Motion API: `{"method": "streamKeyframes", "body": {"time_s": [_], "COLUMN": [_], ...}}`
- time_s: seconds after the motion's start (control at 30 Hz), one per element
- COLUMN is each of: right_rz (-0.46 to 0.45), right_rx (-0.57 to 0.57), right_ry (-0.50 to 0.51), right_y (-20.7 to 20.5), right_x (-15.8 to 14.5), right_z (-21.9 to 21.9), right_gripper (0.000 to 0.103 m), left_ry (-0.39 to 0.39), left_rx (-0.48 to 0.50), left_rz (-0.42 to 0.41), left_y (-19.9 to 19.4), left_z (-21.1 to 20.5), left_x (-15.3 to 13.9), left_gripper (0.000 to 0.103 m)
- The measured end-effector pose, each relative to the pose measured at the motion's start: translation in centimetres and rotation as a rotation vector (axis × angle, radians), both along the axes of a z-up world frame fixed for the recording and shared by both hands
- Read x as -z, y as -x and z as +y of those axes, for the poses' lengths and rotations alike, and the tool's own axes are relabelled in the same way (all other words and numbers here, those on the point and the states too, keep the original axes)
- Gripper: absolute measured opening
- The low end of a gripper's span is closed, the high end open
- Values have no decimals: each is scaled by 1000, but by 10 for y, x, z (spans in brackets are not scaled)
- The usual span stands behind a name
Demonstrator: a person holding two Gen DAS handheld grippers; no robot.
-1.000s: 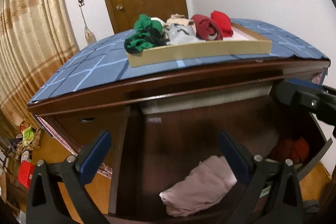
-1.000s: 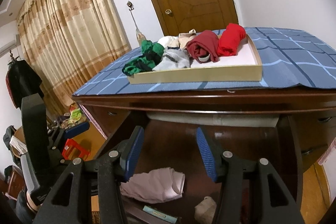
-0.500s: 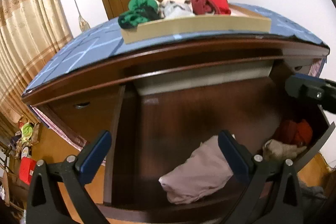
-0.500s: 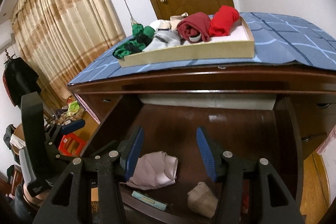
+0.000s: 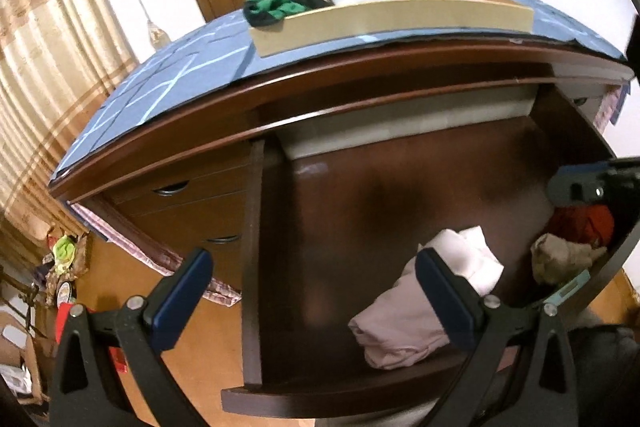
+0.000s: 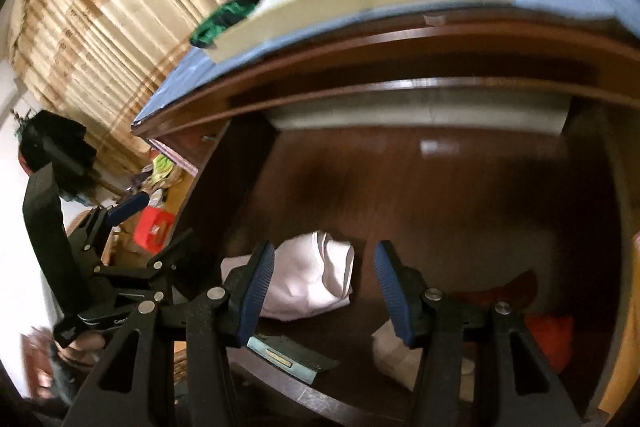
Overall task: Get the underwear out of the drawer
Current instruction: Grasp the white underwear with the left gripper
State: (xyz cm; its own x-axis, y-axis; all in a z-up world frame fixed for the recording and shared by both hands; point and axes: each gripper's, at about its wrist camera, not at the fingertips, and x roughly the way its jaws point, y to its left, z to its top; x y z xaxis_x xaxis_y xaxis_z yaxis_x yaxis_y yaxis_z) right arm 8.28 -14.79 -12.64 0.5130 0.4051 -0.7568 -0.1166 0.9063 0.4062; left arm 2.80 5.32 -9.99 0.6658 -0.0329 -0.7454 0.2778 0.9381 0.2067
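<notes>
Left wrist view: left gripper (image 5: 316, 297) low in frame, jaws wide, nothing btwn them. Pale pink underwear (image 5: 424, 311) lies lower right, on floor of open drawer (image 5: 360, 211), partly behind the right-hand finger. Right wrist view: right gripper (image 6: 324, 291) jaws wide too, empty, w/ the underwear (image 6: 312, 279) just beyond, lower centre. Tray (image 5: 392, 23) of rolled clothes up top.

Both wrist fisheye views look forward and downward at close range into the open drawer (image 5: 400, 187) (image 6: 440, 187), the left from its left front, the right more centrally, sharing the pale folded garment (image 5: 420, 307) (image 6: 312, 279) and the tray (image 5: 392, 19) (image 6: 360, 3) above.
</notes>
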Motion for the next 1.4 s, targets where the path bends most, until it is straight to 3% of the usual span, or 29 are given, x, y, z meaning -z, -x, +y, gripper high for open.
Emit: {"method": "streamKeyframes", "body": {"time_s": [0.13,0.27,0.5,0.57,0.7,0.77,0.83,0.97,1.07,1.2,1.33,1.4], "right_rz": [49,90,168,167,161,167,182,202,217,248,319,313], "right_rx": [34,41,-34,-36,-11,-2,-6,2,24,44,69,78], "right_ry": [6,31,102,115,92,74,55,56,74,94,95,97], "right_y": [-3,-1,-2,-3,-7,-10,-10,-13,-14,-13,-13,-14], "right_x": [1,-1,1,2,2,4,6,7,7,12,28,30], "right_z": [-19,-34,-39,-40,-47,-49,-51,-56,-65,-76,-83,-82], "right_gripper": [55,55,55,55,55,55,55,55,55,55,55,55], "left_ry": [7,-65,-98,-94,-26,-21,-22,-52,-72,-100,-129,-139], "left_rx": [113,206,344,352,355,351,366,389,432,421,426,446], "left_rz": [88,171,291,335,466,521,556,604,663,721,726,714], "left_y": [-7,-15,-29,-35,-50,-57,-60,-62,-60,-60,-56,-56], "left_z": [-15,-38,-62,-64,-64,-65,-66,-73,-81,-85,-91,-97], "left_x": [7,20,38,44,57,64,70,80,88,97,101,98], "left_gripper": [103,103,102,95,92,85,85,84,75,73,68,59]}}
